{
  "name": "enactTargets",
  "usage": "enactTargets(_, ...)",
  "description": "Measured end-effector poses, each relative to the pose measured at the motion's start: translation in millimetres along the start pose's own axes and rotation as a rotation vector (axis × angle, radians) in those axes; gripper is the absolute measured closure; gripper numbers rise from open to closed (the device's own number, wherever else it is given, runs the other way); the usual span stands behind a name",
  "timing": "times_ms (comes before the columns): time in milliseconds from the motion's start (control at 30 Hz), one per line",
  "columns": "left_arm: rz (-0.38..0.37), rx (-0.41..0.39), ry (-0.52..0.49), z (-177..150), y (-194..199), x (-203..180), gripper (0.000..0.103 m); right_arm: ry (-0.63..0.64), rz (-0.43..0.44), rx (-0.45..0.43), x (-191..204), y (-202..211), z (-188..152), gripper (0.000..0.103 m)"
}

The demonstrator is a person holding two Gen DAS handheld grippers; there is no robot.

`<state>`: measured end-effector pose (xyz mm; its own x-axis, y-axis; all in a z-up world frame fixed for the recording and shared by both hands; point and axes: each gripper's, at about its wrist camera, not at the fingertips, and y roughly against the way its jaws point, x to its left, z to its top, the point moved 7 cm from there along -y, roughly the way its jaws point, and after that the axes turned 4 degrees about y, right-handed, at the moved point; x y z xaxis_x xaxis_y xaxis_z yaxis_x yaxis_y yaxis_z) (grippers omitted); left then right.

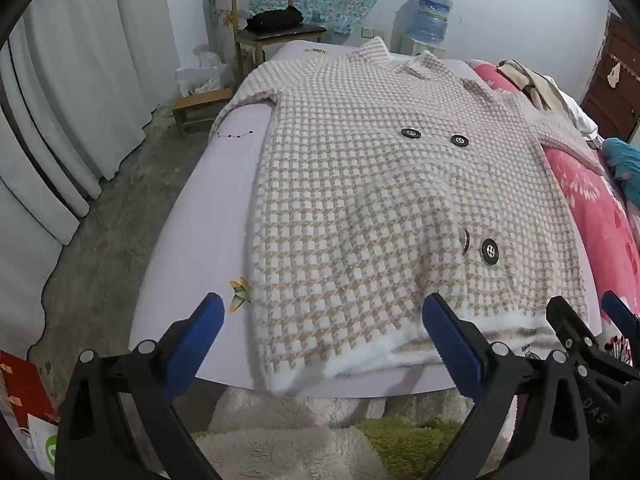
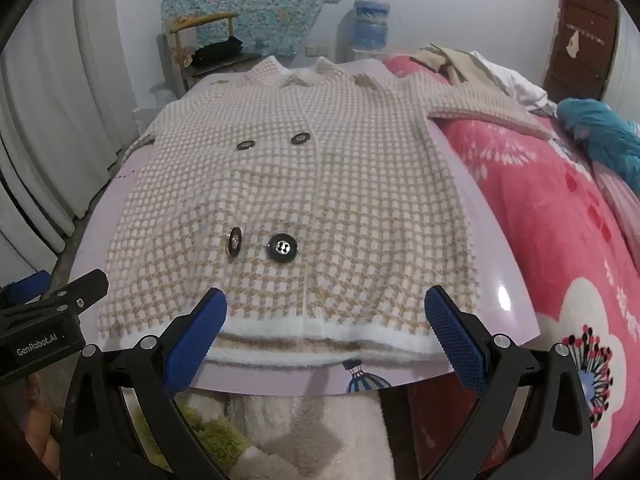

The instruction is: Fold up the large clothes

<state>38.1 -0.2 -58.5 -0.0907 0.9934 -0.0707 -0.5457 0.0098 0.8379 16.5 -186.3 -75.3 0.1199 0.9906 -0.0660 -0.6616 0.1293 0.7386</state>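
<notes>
One large coat [image 1: 360, 200] lies spread face up on a lilac board [image 1: 200, 216] set on the bed, collar at the far end, white hem [image 2: 320, 340] at the near edge just ahead of both grippers. It looks a thick, fuzzy knit: soft, limp and fairly heavy, likely to sag and drag rather than slide, with four dark buttons [image 2: 283, 247] that could snag. The hem corners or the side seams seem the soundest places to pinch, one per hand. The far sleeve [image 2: 492, 114] drapes onto a pink quilt [image 2: 560, 240]; the other sleeve is hard to make out, perhaps tucked off the board's left side. The left gripper [image 1: 324, 332] and right gripper [image 2: 326, 328] hover over the hem, jaws spread wide, holding nothing
</notes>
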Motion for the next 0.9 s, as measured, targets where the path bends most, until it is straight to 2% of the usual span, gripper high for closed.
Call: enactTargets(900,-0.001,0.000,0.020,-0.7,2.0,5.5,0.005,-0.005,0.024,-0.003,3.3,4.8,2.1,0.008)
